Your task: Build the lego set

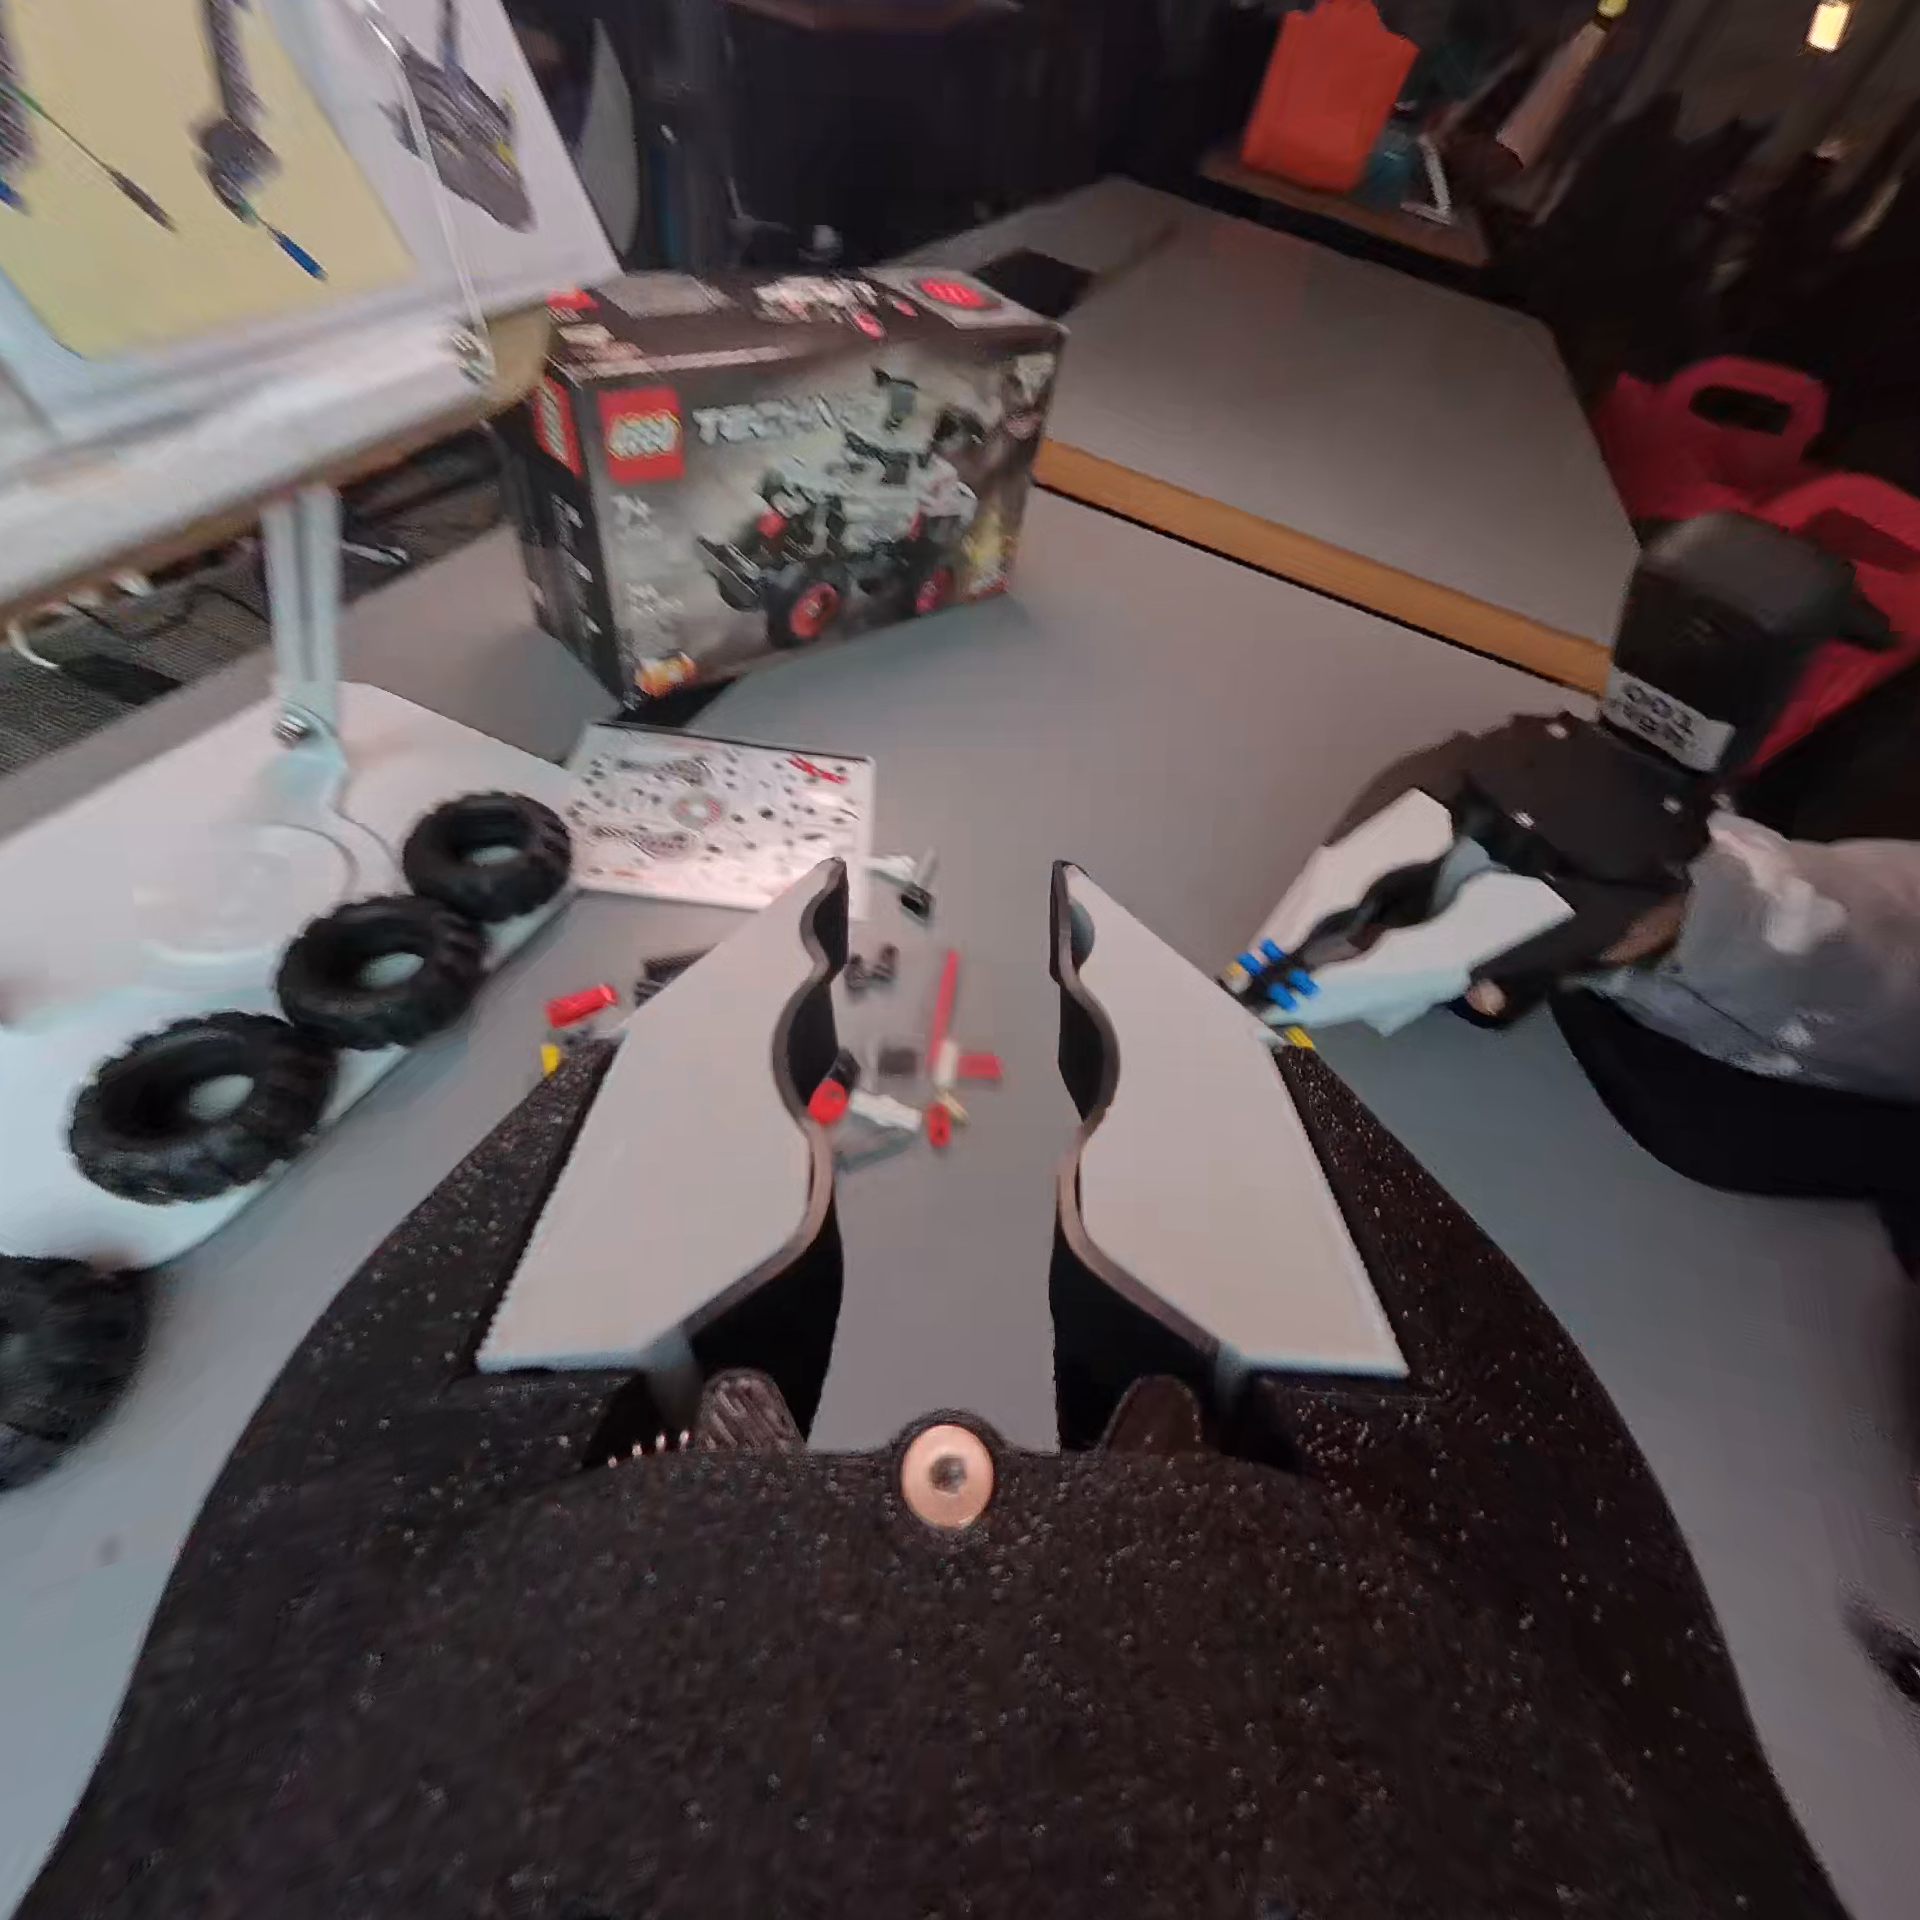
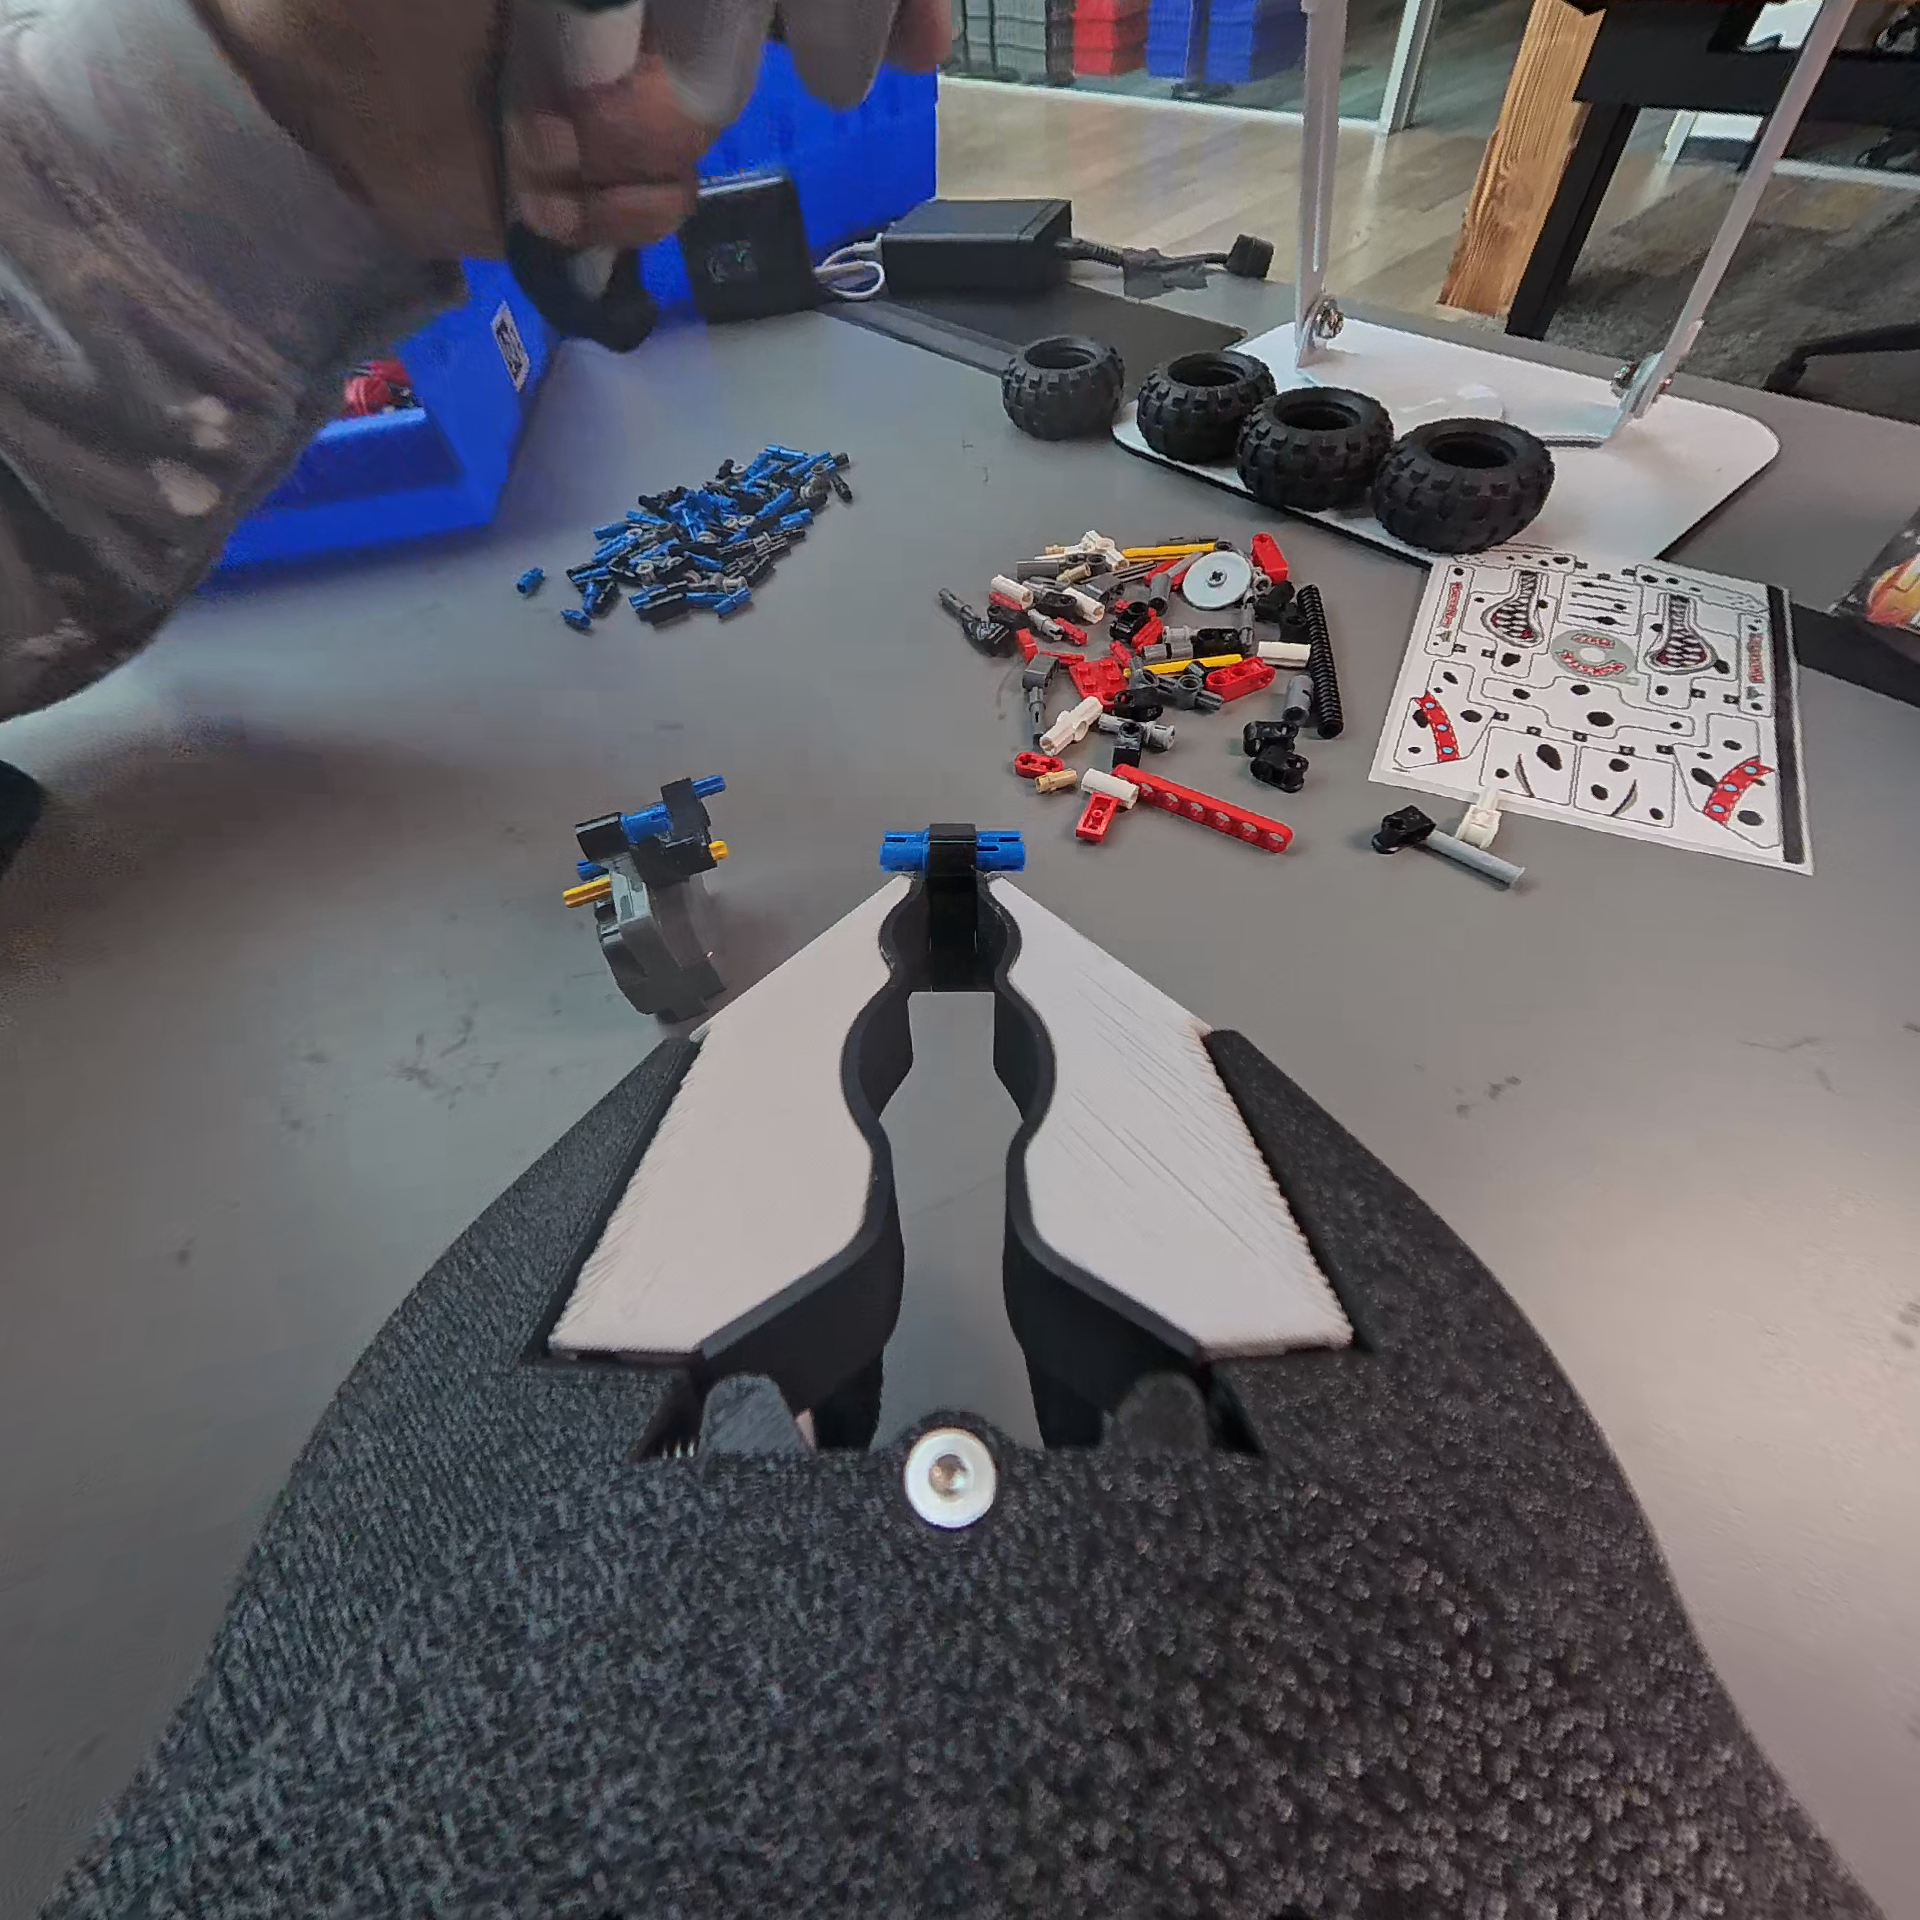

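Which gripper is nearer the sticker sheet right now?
Left. The left gripper hovers open just short of the sticker sheet; the right gripper, shut on a black piece with blue pins, sits farther off to its side.

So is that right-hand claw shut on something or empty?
Shut on something. The right gripper pinches a small black piece with blue pins between its fingertips, above the grey table.

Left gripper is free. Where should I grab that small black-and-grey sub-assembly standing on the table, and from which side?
Take the sub-assembly by its flat black-and-grey curved body, low down, coming from above with the left gripper's fingers closing on the two broad faces. Blue and yellow pins stick out sideways near the top, so gripping there would probably slip or twist it.
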Available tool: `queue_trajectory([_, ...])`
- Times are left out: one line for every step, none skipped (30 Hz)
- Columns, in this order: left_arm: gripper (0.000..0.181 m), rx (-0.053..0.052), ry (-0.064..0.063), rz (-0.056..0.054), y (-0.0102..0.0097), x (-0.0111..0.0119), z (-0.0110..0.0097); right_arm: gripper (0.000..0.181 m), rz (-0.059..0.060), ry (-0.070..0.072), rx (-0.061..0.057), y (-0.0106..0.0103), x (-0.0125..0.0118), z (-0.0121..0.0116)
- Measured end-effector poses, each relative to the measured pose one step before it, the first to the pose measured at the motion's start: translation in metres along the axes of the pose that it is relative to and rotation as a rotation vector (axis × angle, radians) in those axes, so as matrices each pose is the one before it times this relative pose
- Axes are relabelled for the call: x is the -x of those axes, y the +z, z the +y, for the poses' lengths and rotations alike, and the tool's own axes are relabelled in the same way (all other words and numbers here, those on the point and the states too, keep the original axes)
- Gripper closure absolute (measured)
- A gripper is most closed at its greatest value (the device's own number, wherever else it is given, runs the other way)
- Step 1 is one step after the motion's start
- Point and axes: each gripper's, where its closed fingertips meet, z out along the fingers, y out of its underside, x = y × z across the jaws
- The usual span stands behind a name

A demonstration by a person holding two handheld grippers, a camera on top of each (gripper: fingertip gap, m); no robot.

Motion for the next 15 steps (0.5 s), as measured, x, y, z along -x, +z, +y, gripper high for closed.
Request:
queue_trajectory([0.138,0.0511,-0.0158,0.0606,-0.00566,-0.02285,0.02220,0.174,-0.0034,-0.0033,0.0035,0.00043,0.00154,0.00034])
queue_trajectory([0.132,0.0557,-0.0114,0.0483,-0.00297,-0.02085,0.02396,0.174,-0.0080,-0.0003,0.0034,0.00088,0.00228,0.00035])
queue_trajectory([0.125,0.0592,-0.0050,0.0343,-0.00004,-0.01805,0.02448,0.174,-0.0116,0.0020,0.0029,0.00106,0.00274,0.00009])
queue_trajectory([0.120,0.0578,0.0050,0.0165,0.00282,-0.01432,0.02289,0.174,-0.0127,0.0030,0.0027,0.00144,0.00265,-0.00013])
queue_trajectory([0.118,0.0490,0.0193,-0.0076,0.00487,-0.00960,0.01960,0.174,-0.0132,0.0033,0.0055,0.00196,0.00269,0.00018])
queue_trajectory([0.115,0.0358,0.0269,-0.0195,0.00630,-0.00648,0.01483,0.174,-0.0122,0.0044,0.0097,0.00243,0.00245,0.00073])
queue_trajectory([0.112,0.0307,0.0214,-0.0085,0.00707,-0.00623,0.01100,0.174,-0.0130,0.0059,0.0116,0.00257,0.00272,0.00085])
queue_trajectory([0.110,0.0339,0.0166,-0.0029,0.00776,-0.00468,0.00837,0.174,-0.0182,0.0067,0.0165,0.00268,0.00377,0.00177])
queue_trajectory([0.107,0.0353,0.0226,-0.0173,0.00766,0.00005,0.00673,0.174,-0.0162,0.0064,0.0199,0.00255,0.00358,0.00239])
queue_trajectory([0.105,0.0287,0.0262,-0.0228,0.00688,0.00241,0.00465,0.174,-0.0116,0.0030,0.0219,0.00231,0.00320,0.00321])
queue_trajectory([0.105,0.0126,0.0150,-0.0063,0.00576,0.00081,0.00179,0.174,-0.0049,-0.0045,0.0199,0.00164,0.00259,0.00322])
queue_trajectory([0.107,-0.0020,0.0040,0.0074,0.00459,-0.00105,-0.00088,0.173,0.0037,-0.0114,0.0094,0.00049,0.00159,0.00182])
queue_trajectory([0.111,-0.0031,0.0045,0.0050,0.00371,-0.00091,-0.00121,0.174,0.0088,-0.0126,-0.0002,-0.00055,0.00100,0.00023])
queue_trajectory([0.119,0.0051,0.0081,-0.0024,0.00297,-0.00016,-0.00012,0.174,0.0052,-0.0068,0.0005,-0.00080,0.00121,0.00052])
queue_trajectory([0.121,0.0071,0.0070,-0.0040,0.00236,-0.00026,0.00031,0.173,0.0010,-0.0009,0.0032,-0.00069,0.00144,0.00117])
